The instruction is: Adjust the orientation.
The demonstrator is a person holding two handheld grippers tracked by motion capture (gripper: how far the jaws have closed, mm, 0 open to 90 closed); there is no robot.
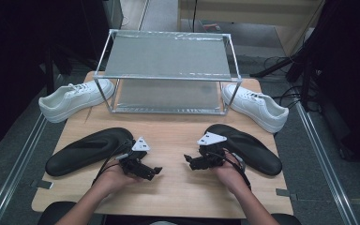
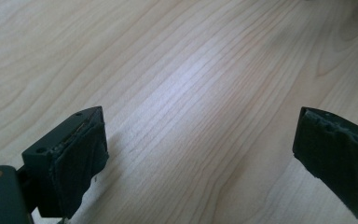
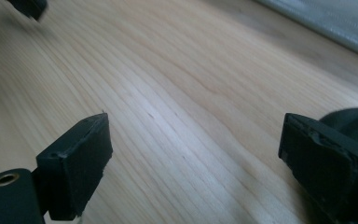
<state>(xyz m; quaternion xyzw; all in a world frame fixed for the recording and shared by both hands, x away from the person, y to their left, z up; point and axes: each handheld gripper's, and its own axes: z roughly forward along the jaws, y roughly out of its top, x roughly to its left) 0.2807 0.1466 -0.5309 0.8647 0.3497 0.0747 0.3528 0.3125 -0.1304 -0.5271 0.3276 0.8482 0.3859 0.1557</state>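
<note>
The left tool (image 1: 155,171) and the right tool (image 1: 187,160) lie low over the wooden table (image 1: 178,187), tips turned toward each other with a bare strip of wood between them. Each is held in one of the person's hands. In both gripper views the jaws stand wide apart with only table grain between them, so both tools are open and grip nothing.

Just outside the left tool lies a black insole (image 1: 89,150), close behind the hand. A second black insole (image 1: 251,149) lies just outside the right tool; its dark edge shows beside that tool's jaw in the right gripper view.

Beyond the tools stands a metal-framed shelf rack (image 1: 168,75), flanked by a left white sneaker (image 1: 75,98) and a right white sneaker (image 1: 258,107).
</note>
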